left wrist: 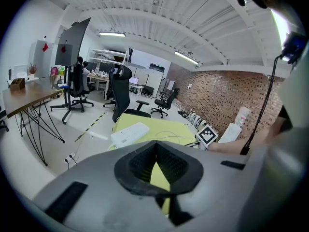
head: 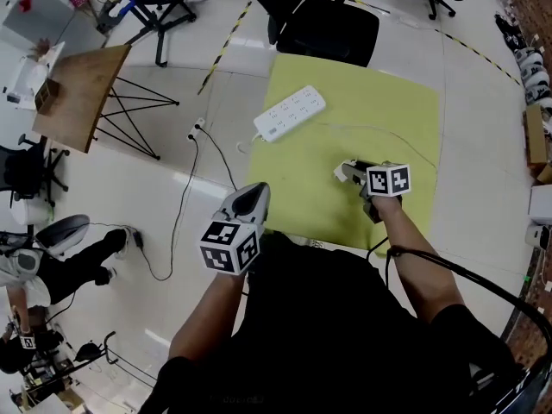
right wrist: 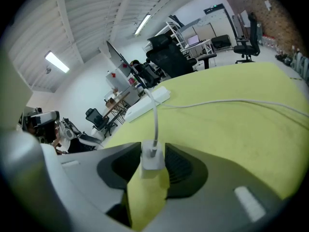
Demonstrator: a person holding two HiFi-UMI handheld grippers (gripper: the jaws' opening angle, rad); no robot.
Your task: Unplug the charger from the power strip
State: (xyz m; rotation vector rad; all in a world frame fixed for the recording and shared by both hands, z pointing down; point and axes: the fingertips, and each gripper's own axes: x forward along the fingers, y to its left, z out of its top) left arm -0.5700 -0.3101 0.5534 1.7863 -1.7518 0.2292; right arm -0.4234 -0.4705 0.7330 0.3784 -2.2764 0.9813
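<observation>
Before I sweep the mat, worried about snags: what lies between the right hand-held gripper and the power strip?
Only yellow mat and the cable of the charger lie between right hand-held gripper and power strip, clearest in right gripper view.

A pale floor carries a yellow-green mat, with a chair at the mat's far edge and a wooden table well to the left. At the mat's far left corner lies a white power strip (its left end pokes past the edge). A thin white cable crosses the mat, and a black cord trails over the floor on the left.
</observation>
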